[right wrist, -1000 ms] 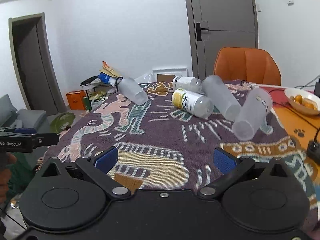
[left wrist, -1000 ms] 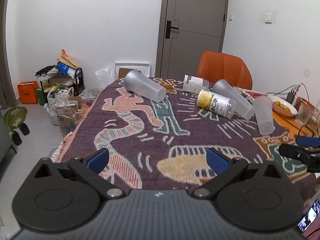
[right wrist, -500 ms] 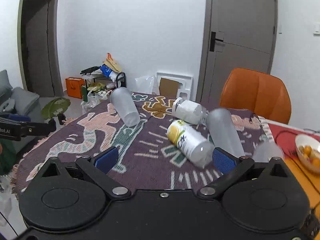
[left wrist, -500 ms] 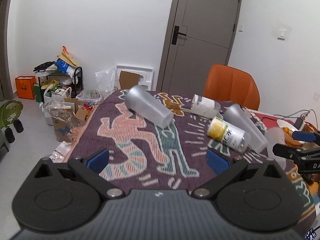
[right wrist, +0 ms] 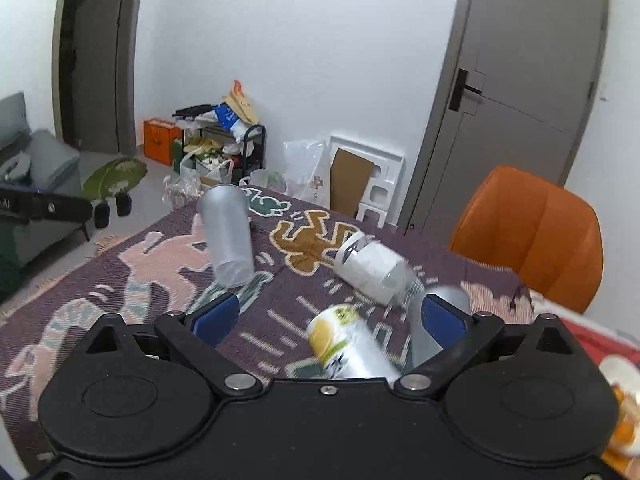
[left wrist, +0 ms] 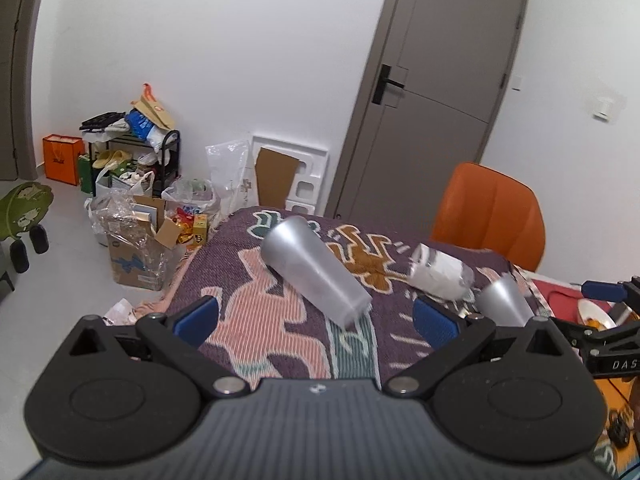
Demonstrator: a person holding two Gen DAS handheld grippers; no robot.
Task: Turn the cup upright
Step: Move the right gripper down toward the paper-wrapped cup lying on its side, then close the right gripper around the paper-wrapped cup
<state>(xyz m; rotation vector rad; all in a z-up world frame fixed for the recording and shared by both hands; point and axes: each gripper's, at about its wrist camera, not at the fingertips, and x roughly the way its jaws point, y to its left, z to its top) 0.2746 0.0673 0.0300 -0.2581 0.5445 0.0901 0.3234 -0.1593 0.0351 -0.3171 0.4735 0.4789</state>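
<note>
Left gripper (left wrist: 316,316): your jaws stand wide apart, holding nothing, above the patterned cloth (left wrist: 280,340).
Right gripper (right wrist: 329,316): your jaws are spread too, and empty.
Cup (left wrist: 314,270): frosted, lying on its side just ahead of your left fingers, apart from them.
Beyond: a white bottle (left wrist: 440,274), a 2nd frosted cup (left wrist: 502,300), an orange chair (left wrist: 490,212).

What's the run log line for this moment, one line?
phase: approach | left gripper: open, empty, facing frosted cup lying on its side | right gripper: open, empty, over yellow-label bottle | cup: not yet upright
</note>
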